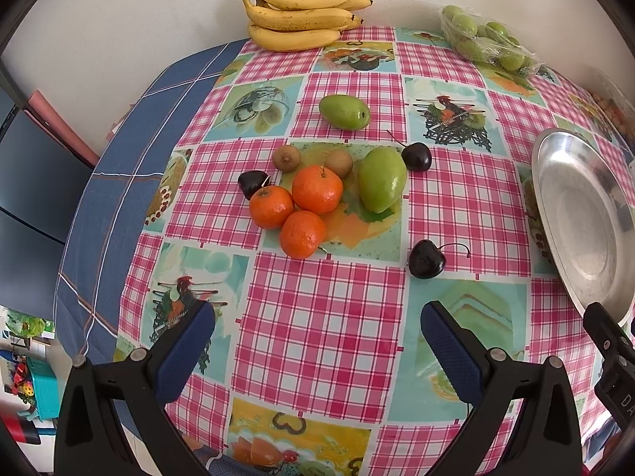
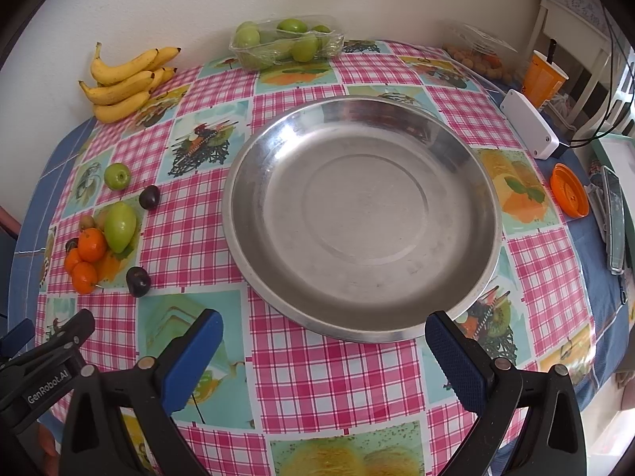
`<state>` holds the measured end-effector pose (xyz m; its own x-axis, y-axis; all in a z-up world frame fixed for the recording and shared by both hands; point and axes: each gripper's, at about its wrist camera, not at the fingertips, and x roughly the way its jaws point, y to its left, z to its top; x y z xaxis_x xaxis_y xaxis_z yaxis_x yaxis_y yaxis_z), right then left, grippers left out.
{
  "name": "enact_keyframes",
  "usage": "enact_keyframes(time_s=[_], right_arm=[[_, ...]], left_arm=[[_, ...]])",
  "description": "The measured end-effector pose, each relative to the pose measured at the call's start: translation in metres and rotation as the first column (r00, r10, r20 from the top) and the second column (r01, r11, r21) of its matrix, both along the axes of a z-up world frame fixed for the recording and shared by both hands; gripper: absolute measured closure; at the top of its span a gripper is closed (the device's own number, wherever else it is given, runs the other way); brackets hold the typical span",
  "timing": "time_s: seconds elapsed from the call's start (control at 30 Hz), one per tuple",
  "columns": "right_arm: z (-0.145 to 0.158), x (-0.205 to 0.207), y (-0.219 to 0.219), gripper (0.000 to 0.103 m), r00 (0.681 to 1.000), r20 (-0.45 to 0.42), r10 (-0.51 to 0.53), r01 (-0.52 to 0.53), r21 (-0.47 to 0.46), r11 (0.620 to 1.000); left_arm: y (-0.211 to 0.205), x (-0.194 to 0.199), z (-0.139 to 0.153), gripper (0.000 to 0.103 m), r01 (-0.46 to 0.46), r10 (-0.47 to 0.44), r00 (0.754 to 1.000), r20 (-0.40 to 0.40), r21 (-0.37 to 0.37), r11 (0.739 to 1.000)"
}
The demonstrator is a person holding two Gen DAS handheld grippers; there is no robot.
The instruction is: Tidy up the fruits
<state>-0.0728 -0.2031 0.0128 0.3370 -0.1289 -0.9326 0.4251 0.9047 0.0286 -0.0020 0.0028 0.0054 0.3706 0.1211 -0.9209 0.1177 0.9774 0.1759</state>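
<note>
Your left gripper [image 1: 317,341] stood wide open, empty, facing tangerines [image 1: 301,206], your right gripper [image 2: 323,347] likewise, over steel plate [image 2: 238,166].

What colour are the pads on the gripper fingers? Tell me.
Blue, on black arms; the fingers show best in the right wrist view.

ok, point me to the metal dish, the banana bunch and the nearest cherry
metal dish [image 2: 468,182]: right wrist view, bare inner wall on the right side.
banana bunch [image 1: 297,18]: left wrist view, middle banana's skin.
nearest cherry [image 1: 426,260]: left wrist view, centre of its dark body, nearest the open left gripper [image 1: 317,341].
</note>
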Motion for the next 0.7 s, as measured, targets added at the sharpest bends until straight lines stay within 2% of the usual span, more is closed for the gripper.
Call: enact_keyframes(time_s=[0.7], right_arm=[[0.0010, 0.0008, 0.0008, 0.000, 1.000, -0.001, 0.003, -0.003, 0.003, 1.000]], left_arm=[[-0.0017, -0.0004, 0.0000, 0.000, 0.004, -0.004, 1.000, 0.002, 0.003, 1.000]])
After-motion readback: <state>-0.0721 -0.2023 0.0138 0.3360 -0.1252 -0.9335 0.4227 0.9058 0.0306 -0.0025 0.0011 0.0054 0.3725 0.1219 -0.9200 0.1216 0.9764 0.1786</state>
